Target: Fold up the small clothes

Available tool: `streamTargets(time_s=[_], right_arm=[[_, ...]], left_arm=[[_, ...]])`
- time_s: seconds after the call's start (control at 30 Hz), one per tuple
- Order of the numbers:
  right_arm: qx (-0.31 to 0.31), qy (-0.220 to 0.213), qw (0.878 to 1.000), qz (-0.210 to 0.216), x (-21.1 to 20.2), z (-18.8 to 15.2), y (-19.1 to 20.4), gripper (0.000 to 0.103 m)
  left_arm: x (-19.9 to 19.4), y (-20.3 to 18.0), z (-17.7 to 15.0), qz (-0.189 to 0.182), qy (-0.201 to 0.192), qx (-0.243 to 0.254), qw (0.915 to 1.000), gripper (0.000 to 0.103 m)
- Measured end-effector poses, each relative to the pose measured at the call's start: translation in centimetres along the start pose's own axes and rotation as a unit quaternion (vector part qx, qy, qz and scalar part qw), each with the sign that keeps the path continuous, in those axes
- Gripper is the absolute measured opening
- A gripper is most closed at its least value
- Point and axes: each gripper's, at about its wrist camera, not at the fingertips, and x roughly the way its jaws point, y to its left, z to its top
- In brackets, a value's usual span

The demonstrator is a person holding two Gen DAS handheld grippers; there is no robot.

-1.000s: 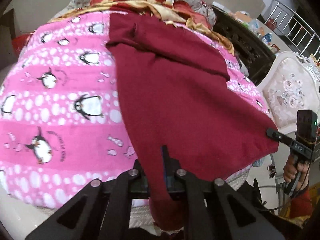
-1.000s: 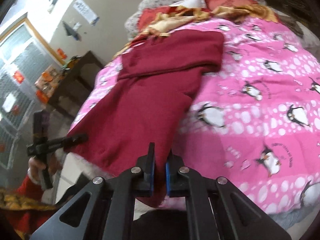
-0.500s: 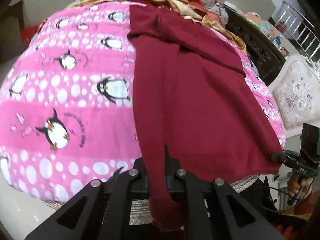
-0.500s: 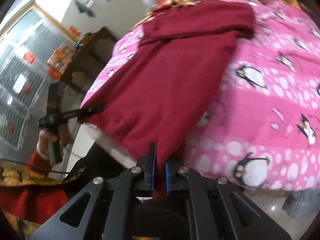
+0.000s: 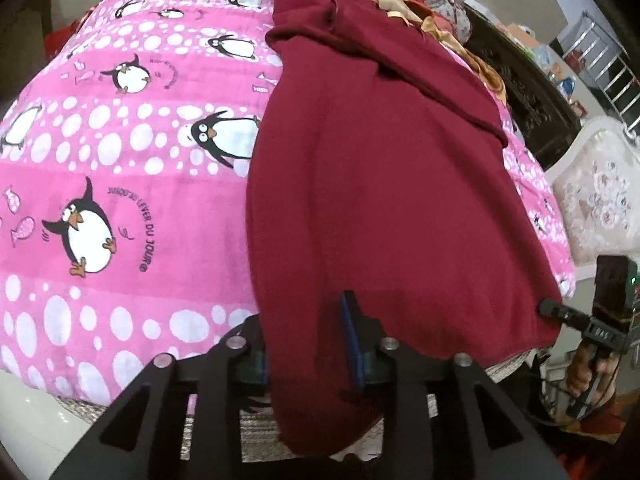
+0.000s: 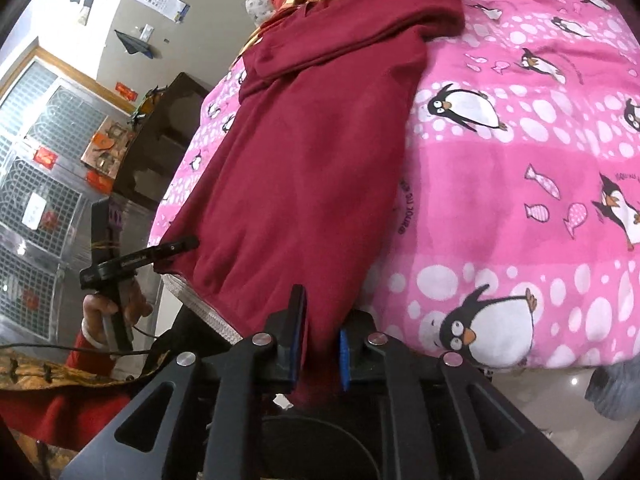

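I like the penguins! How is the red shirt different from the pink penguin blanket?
The red shirt is plain dark red; the pink penguin blanket has penguins, fish and white dots. The shirt lies on top; the blanket is underneath, covering much more. The shirt's bottom corners hang between the left gripper and right gripper, whose jaws have just been opening; the blanket is not gripped. Both are soft cloth.

one maroon garment point(image 5: 384, 184), one penguin blanket point(image 5: 120, 152), two grippers point(image 5: 310, 344)
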Motion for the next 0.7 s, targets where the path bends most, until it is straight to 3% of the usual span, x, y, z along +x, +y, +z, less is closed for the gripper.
streamTargets(time_s=[0.07, 0.17, 0.4, 0.7], right_arm=[[-0.005, -0.001, 1.0, -0.002, -0.1, 0.1, 0.3, 0.024], [-0.02, -0.005, 1.0, -0.011, -1.1, -0.5, 0.7, 0.02], [-0.024, -0.055, 0.998, 0.037, -4.6, 0.5, 2.2, 0.019], [-0.023, -0.056, 0.998, 0.034, -4.2, 0.9, 1.9, 0.019]], left_arm=[[-0.1, -0.2, -0.1, 0.004, -0.001, 0.004, 1.0, 0.03], [-0.9, -0.5, -0.3, 0.01, -0.012, 0.015, 0.9998, 0.01], [-3.5, -1.1, 0.0, -0.009, -0.049, 0.012, 0.9987, 0.008], [-2.8, -1.3, 0.4, 0.018, -0.038, 0.008, 0.9991, 0.008]])
